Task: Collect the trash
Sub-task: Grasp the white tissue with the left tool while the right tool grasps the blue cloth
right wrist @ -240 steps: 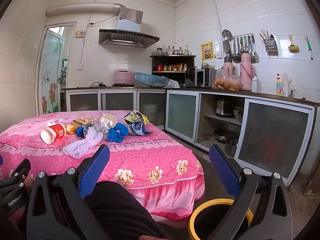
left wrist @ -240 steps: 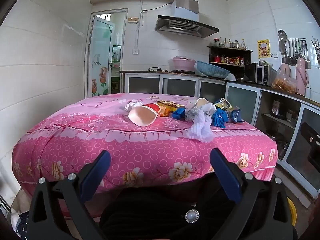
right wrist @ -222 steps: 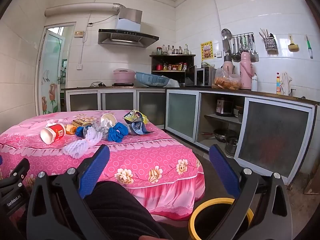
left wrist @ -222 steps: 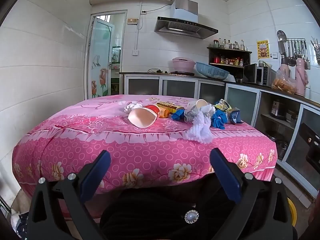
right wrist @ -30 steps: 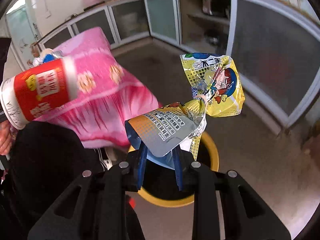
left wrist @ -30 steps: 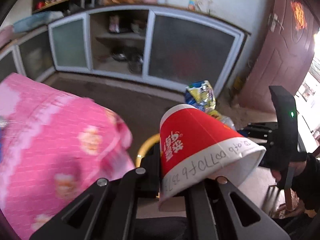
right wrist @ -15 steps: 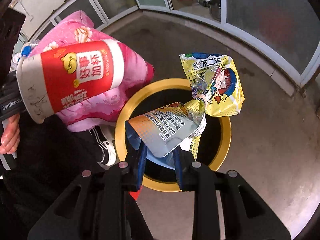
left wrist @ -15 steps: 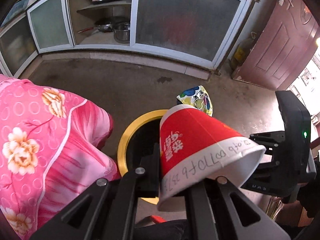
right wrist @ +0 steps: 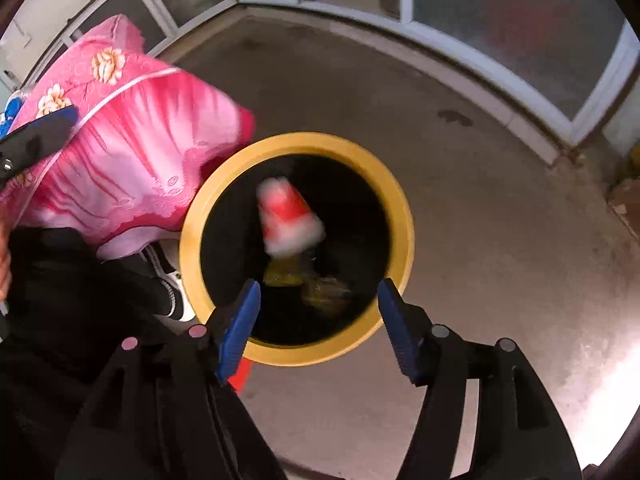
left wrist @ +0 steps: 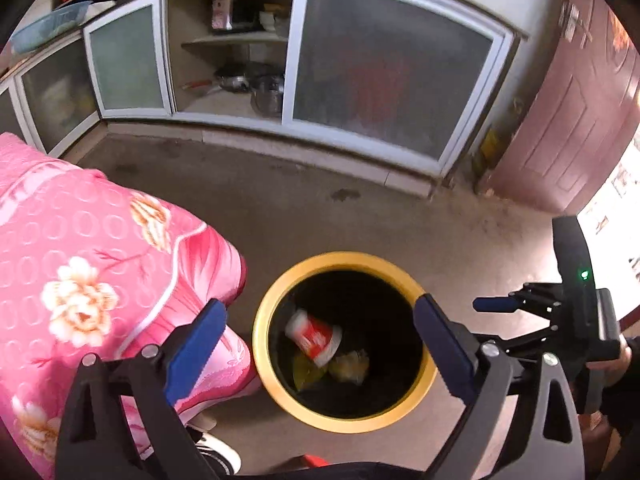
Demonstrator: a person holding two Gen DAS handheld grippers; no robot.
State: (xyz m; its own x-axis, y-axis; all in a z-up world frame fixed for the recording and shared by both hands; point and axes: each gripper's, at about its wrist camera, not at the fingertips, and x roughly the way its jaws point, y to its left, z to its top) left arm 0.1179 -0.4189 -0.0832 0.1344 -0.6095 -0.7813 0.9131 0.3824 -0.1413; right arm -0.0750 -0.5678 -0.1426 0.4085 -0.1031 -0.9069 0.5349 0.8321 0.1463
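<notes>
Right below both grippers sits the trash bin [left wrist: 280, 390], a black bucket with a yellow rim, and that's clearly why both are tipped steeply downward over it: anything let go from here drops straight into the opening instead of onto the floor. The left gripper [left wrist: 320, 340] has its jaws opening, already spread very wide, with nothing between the blue pads, just the bin's mouth framed in the gap. The red paper cup [left wrist: 314, 336] is down inside, lying on its side just beyond that gripper, on top of some yellowish wrappers [left wrist: 348, 366] at the bottom. In the right wrist view the cup [right wrist: 288, 216] is a blurry smear, so my guess is it's only just coming to rest. The right gripper [right wrist: 318, 320] is opening too, about halfway apart, and its pads are clear of everything; the crumpled wrappers [right wrist: 320, 290] sit in the bin just ahead of its fingertips. From the left view you can see the right gripper [left wrist: 500, 304] off to the side, held in a hand [left wrist: 616, 360]. The pink flowered cloth [left wrist: 80, 280] hangs just beside the bin on the left gripper's side, so the drop spot is close to where the trash came from, I'd say. Both look done with this load.
</notes>
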